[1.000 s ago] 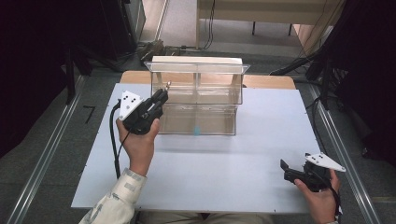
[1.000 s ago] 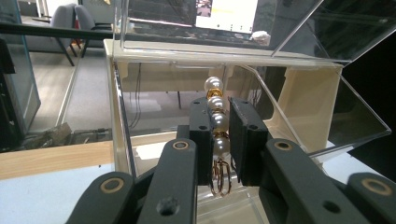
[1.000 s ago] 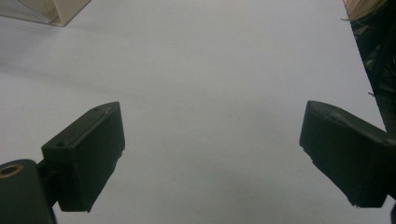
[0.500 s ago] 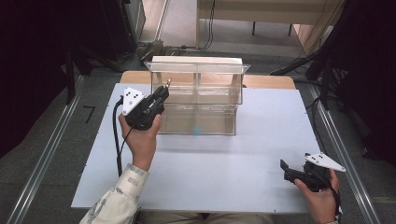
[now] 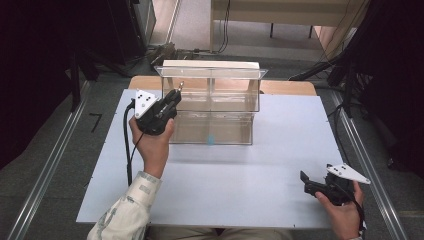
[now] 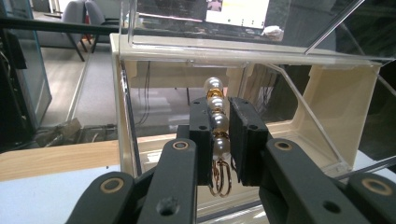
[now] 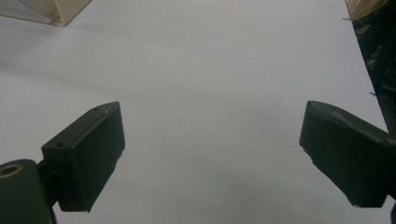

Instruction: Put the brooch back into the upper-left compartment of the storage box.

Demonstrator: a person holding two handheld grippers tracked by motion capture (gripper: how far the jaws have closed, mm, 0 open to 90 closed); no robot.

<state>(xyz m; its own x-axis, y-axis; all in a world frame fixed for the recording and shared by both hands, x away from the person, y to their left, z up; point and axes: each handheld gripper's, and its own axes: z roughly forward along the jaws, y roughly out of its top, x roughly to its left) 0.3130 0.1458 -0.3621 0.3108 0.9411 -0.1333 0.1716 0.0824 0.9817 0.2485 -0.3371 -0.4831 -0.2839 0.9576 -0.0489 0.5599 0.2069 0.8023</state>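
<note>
At clear box (image 5: 212,107) left rim: left gripper (image 6: 218,135) jaws clamp pearl earring (image 6: 217,122); right gripper (image 7: 210,158) jaws wide, empty.

Pearl-and-gold earring (image 6: 217,122) stands upright, pinched at the clear box (image 5: 215,107).

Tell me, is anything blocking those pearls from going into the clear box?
Nothing visible does. The left gripper holds the pearl string at the clear box's left end, and its lid is swung up, leaving the front open.
</note>
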